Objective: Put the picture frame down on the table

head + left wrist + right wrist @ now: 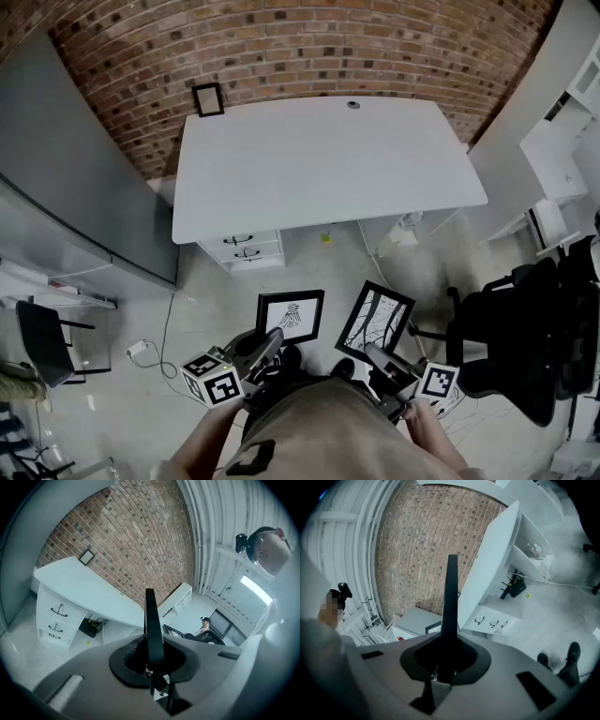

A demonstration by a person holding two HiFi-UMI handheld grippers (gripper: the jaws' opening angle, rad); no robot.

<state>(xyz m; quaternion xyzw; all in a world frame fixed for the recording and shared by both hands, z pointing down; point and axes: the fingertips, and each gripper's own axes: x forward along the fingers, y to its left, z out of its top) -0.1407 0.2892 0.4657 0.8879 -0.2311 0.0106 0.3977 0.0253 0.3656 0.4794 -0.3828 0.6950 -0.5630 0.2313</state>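
Observation:
Both grippers carry black picture frames above the floor, short of the white table [328,164]. My left gripper [273,341] is shut on the lower edge of a black frame with a line drawing [291,317]. In the left gripper view that frame [150,620] stands edge-on between the jaws of the left gripper [151,662]. My right gripper [377,353] is shut on a second, tilted black frame [375,321]. It too shows edge-on [450,599] in the right gripper view, above the right gripper [445,662]. A small black frame [208,98] leans on the brick wall at the table's far left corner.
A white drawer unit [242,250] stands under the table's left end. A black office chair [525,347] is at my right, and white shelving [562,159] beyond it. A grey panel [75,178] runs along the left. Cables [164,347] lie on the floor.

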